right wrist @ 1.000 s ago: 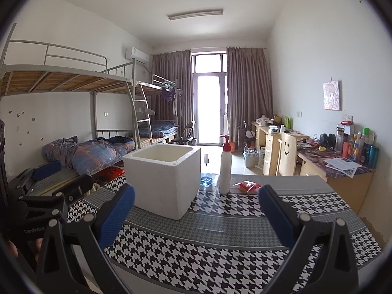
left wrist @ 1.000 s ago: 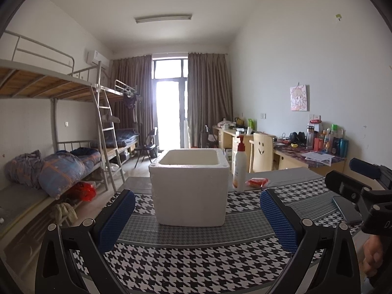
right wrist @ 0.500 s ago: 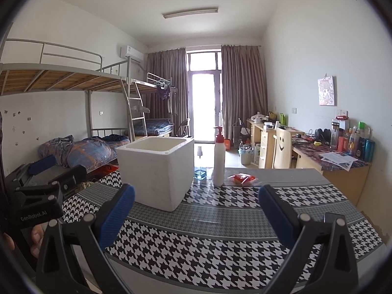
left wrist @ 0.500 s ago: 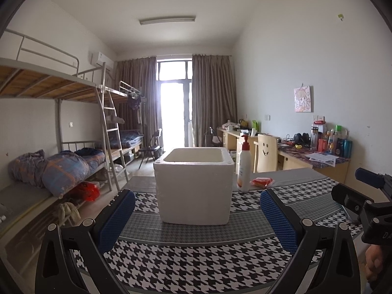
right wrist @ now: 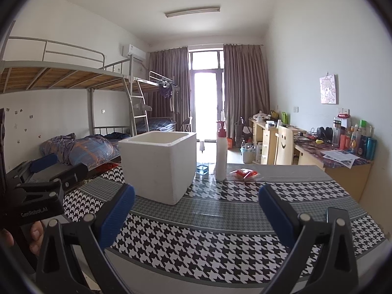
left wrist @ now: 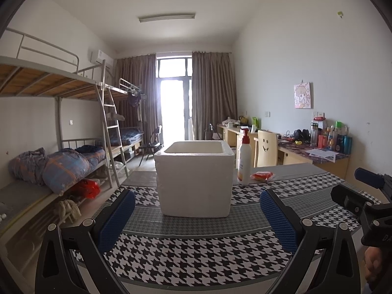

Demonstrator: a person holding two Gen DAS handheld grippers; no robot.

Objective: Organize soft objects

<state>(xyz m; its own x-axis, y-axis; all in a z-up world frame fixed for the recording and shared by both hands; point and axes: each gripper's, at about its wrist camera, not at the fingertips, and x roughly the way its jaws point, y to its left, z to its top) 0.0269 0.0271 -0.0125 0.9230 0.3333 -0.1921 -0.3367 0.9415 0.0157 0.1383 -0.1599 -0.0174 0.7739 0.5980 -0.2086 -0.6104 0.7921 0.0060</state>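
Observation:
A white foam box stands open-topped on the houndstooth tablecloth; it also shows in the right wrist view. A small red soft packet lies to the right of it, beside a white pump bottle. The packet and bottle also show in the right wrist view. My left gripper is open and empty, short of the box. My right gripper is open and empty, over the cloth near the table's front edge.
A small glass bottle stands behind the box. Bunk beds line the left wall. Desks with clutter and a smiley-face chair line the right wall. Each gripper shows at the edge of the other's view.
Both grippers have tilted and risen slightly, so the box and table sit a bit lower and closer in view. Both stay open and empty.

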